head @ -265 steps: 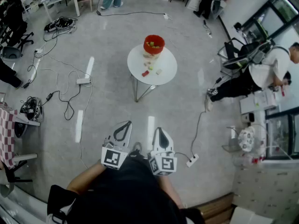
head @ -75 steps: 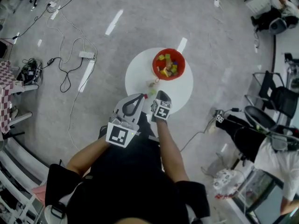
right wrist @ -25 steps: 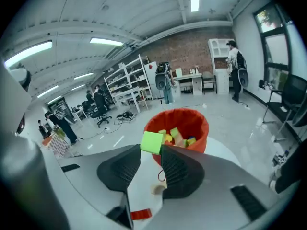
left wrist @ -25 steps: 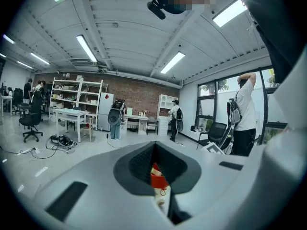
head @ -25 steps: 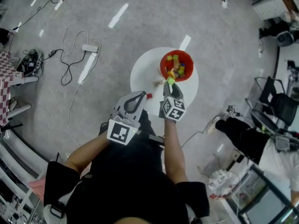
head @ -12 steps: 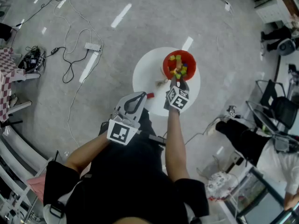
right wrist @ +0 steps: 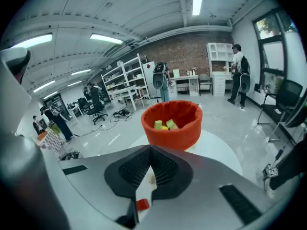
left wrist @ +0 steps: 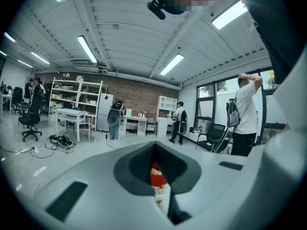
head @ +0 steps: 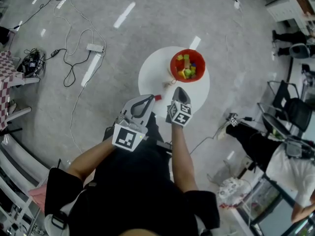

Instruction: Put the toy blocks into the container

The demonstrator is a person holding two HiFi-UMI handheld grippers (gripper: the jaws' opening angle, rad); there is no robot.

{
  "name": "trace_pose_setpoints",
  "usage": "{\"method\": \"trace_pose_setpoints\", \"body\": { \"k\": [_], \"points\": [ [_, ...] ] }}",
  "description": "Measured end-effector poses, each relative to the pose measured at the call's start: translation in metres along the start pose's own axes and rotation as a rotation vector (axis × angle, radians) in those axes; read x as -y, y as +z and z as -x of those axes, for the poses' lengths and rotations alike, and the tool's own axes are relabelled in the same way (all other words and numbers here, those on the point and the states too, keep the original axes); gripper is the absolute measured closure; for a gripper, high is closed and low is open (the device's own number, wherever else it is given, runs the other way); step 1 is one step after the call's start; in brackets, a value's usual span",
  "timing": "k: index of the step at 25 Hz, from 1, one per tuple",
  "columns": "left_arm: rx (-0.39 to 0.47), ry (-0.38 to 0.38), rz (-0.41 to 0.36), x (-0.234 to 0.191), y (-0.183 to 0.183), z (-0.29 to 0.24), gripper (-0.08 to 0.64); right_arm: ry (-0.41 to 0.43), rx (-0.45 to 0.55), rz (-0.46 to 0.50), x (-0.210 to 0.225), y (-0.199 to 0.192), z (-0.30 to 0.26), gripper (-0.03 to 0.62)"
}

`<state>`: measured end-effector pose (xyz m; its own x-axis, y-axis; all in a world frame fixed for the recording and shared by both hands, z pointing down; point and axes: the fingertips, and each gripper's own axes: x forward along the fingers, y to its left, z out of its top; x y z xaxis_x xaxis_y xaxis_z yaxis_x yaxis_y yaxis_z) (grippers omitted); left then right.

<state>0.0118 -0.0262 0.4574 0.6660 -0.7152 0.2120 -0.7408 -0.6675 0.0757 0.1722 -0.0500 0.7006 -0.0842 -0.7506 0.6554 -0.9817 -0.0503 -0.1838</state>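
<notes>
A red fabric container [head: 187, 65] holding several coloured blocks stands on the far right part of a small round white table [head: 152, 73]. A red block [head: 157, 97] and a small beige block [head: 167, 84] lie on the table near its front edge. My right gripper [head: 181, 90] hovers over the table just short of the container [right wrist: 172, 123]; its jaws are closing and their tips meet with nothing between them [right wrist: 150, 148]. My left gripper [head: 149, 98] is shut and empty, just behind the red block [left wrist: 157, 178], which shows through its jaws [left wrist: 154, 146].
Cables and a power strip [head: 94, 47] lie on the floor to the left. A person [head: 268, 159] and an office chair [head: 290, 113] are at the right. Grey floor surrounds the table.
The right gripper held a green block by the container, reached over the rim, then pulled back toward me with its jaws shut and empty. The left gripper stayed put.
</notes>
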Motion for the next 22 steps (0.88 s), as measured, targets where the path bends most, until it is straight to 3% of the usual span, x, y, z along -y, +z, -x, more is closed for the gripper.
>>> {"method": "trace_pose_setpoints", "body": {
  "k": [8,13,18,22],
  "points": [
    [-0.019,-0.016,0.011,0.004,-0.009,0.007,0.565,0.047,-0.235,0.031,-0.016,-0.102,-0.019,0.595],
    [-0.026,-0.025,0.004,0.002,-0.012,0.008,0.565,0.054,-0.33,0.061,-0.023,-0.133,-0.028,0.594],
    [-0.03,-0.023,0.001,-0.001,-0.013,0.011,0.565,0.07,-0.433,0.063,-0.024,-0.162,-0.036,0.518],
    [-0.054,-0.011,0.0,-0.005,-0.019,0.014,0.565,0.042,-0.486,0.094,-0.018,-0.178,-0.044,0.518]
  ]
}}
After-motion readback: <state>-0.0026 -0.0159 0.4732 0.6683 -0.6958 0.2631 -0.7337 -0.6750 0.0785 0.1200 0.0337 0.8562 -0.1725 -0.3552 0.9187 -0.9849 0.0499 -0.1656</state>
